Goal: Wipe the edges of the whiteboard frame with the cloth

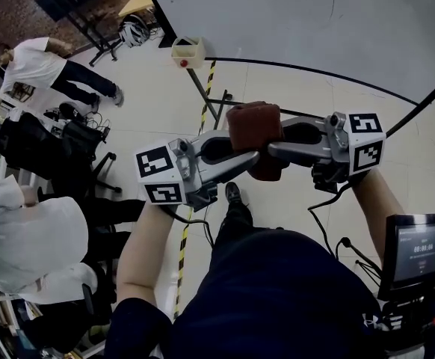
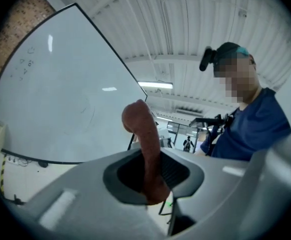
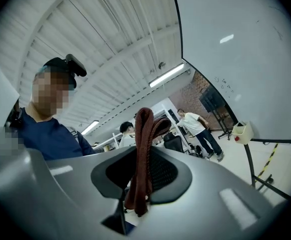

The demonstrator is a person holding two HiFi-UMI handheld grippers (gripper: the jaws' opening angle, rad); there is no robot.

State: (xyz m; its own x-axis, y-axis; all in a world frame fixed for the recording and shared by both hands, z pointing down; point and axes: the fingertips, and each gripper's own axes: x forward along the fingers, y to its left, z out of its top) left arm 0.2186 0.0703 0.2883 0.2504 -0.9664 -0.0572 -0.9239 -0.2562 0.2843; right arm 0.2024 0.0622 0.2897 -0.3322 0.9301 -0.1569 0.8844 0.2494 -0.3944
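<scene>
Now rust-brown cloth (image 1: pixel 255 128), folded, bunched, clamped in fingers (image 1: pixel 232 160) of left gripper (image 2: pixel 149 173) and right gripper (image 3: pixel 138 173).

A rust-brown folded cloth (image 1: pixel 255 137) is bunched in mid-air, pinched on one side by the jaws of the left gripper (image 1: pixel 241 154) and on the other by the right gripper (image 1: pixel 277 146), apart from the thin black frame (image 1: pixel 315 71) edging the large white whiteboard (image 1: pixel 292 21) beyond it.

2 claws: L claw (image 1: pixel 247 158), R claw (image 1: pixel 276 149); 1 cloth (image 1: pixel 255 128); 1 whiteboard (image 1: pixel 292 21); 1 screen (image 1: pixel 419 249); 1 beige box (image 1: pixel 187 51).
</scene>
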